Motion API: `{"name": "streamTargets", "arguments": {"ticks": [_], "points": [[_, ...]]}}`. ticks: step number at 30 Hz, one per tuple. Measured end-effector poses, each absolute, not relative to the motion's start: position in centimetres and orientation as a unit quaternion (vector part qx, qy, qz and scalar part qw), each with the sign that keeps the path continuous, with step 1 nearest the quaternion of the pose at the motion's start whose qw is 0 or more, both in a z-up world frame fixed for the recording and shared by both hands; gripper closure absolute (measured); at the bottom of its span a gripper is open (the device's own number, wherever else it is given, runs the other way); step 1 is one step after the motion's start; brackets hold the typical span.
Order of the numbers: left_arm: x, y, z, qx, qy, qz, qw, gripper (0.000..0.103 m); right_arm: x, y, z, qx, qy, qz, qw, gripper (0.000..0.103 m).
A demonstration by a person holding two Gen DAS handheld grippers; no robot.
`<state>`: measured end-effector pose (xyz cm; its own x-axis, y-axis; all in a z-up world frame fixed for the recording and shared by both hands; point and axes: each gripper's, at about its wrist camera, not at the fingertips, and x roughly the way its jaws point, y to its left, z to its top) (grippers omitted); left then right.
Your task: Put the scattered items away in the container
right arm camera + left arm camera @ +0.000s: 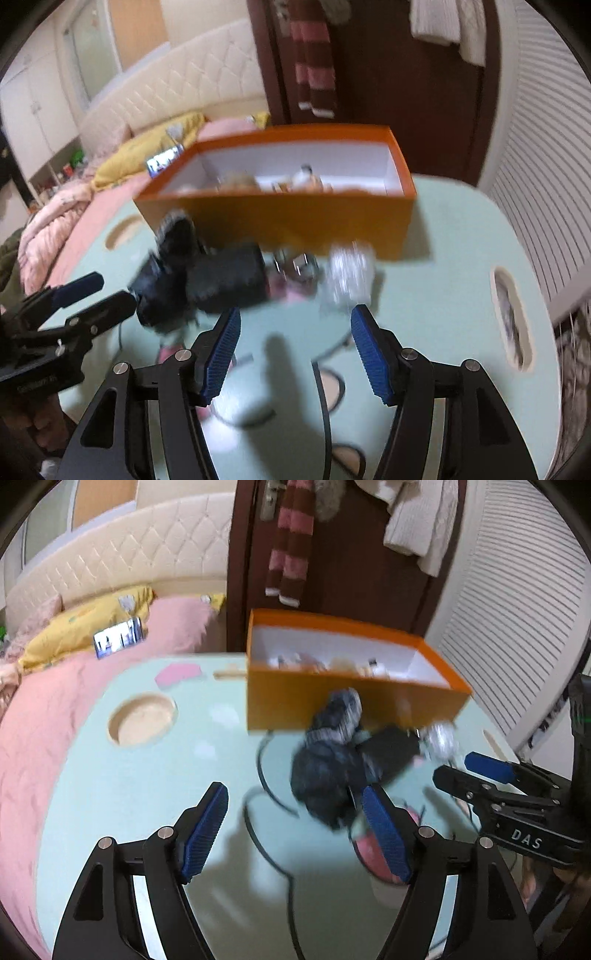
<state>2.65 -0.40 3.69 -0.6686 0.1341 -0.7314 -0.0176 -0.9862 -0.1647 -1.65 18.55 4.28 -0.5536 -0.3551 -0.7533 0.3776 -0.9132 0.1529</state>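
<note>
An orange box (332, 705) (295, 221) with a white inside stands on the pale green table and holds a few small items. In front of it lie a dark fuzzy sock bundle (325, 771) (166, 273), a black pouch (391, 753) (229, 280), a crumpled clear wrapper (439, 738) (347, 280), a black cable (266, 812) and a pink round item (373, 845). My left gripper (295, 830) is open, just before the sock bundle. My right gripper (295, 350) is open, short of the wrapper; it also shows in the left wrist view (476, 771).
The table (129, 794) has a round recess (142, 720) at left and a slot (511, 317) at right. A pink bed (55, 701) lies to the left, a dark door (351, 554) behind, a slatted panel (524, 609) to the right.
</note>
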Motion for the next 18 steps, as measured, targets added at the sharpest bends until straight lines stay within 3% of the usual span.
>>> {"name": "streamTargets", "arguments": {"ticks": [4, 7, 9, 11, 13, 15, 18], "points": [[3.1, -0.8, 2.6, -0.426, -0.084, 0.9, 0.031, 0.027, -0.1, 19.1, 3.6, 0.432, 0.006, -0.88, 0.195, 0.038], [3.2, -0.8, 2.3, -0.428, -0.071, 0.901, 0.02, 0.026, 1.0, 18.9, 3.2, 0.424, 0.015, -0.886, 0.187, 0.024], [3.4, -0.3, 2.0, -0.428, -0.046, 0.902, 0.015, 0.017, 1.3, 18.3, 3.0, 0.424, 0.03, -0.887, 0.18, 0.011], [3.6, 0.6, 1.5, -0.427, -0.009, 0.904, 0.003, 0.016, 1.5, 17.7, 2.7, 0.426, 0.052, -0.886, 0.174, 0.006], [3.7, 0.7, 1.3, -0.42, -0.002, 0.908, -0.002, 0.012, 1.5, 17.4, 2.5, 0.423, 0.064, -0.888, 0.169, 0.004], [3.6, 0.1, 1.0, -0.421, -0.011, 0.907, -0.012, 0.0, 1.6, 17.5, 2.3, 0.42, 0.069, -0.889, 0.168, 0.0], [3.6, -0.2, 0.9, -0.417, -0.013, 0.909, -0.018, 0.0, 1.5, 17.6, 2.3, 0.413, 0.069, -0.892, 0.17, 0.0]]}}
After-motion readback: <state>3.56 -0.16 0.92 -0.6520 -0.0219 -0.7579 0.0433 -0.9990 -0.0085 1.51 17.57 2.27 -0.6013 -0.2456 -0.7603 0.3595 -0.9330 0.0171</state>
